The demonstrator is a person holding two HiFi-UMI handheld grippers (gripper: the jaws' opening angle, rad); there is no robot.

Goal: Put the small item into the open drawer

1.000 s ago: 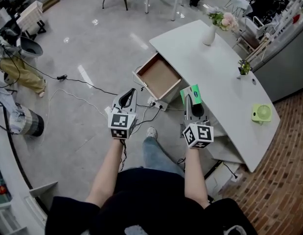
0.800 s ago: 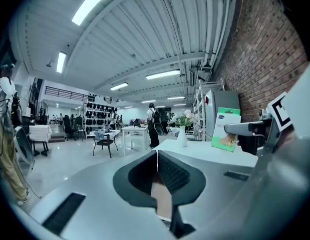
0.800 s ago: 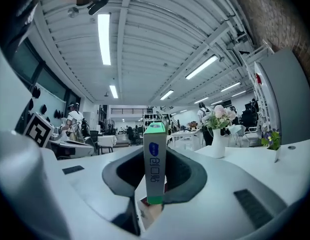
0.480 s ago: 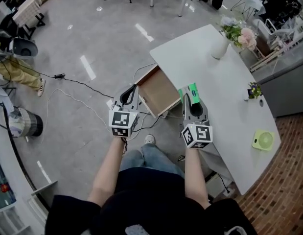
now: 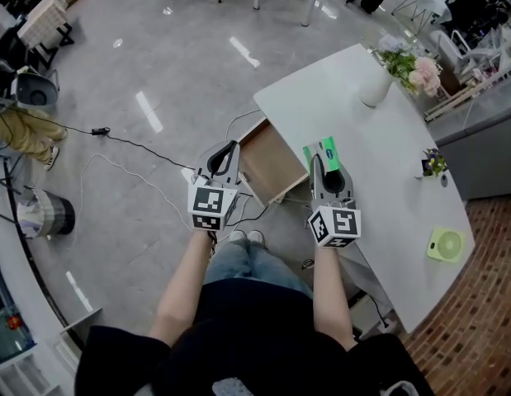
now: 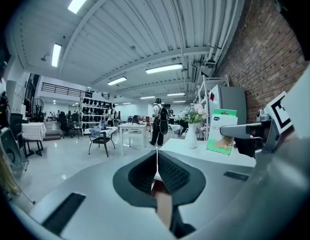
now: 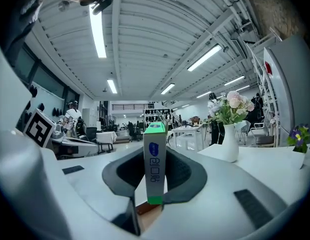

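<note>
The white table (image 5: 379,163) carried a vase (image 5: 376,89) of flowers near its far end, a small potted plant (image 5: 432,165) by the right edge, and a round green device (image 5: 444,243) nearer the person. Its drawer (image 5: 267,165) stood open over the grey floor (image 5: 156,64), where a black cable (image 5: 98,129) trailed.

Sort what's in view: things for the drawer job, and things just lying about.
For the job: green box, held in the right gripper; open drawer.
Lying about: vase of flowers, small potted plant, green gadget, floor cables; shut, empty left gripper.
</note>
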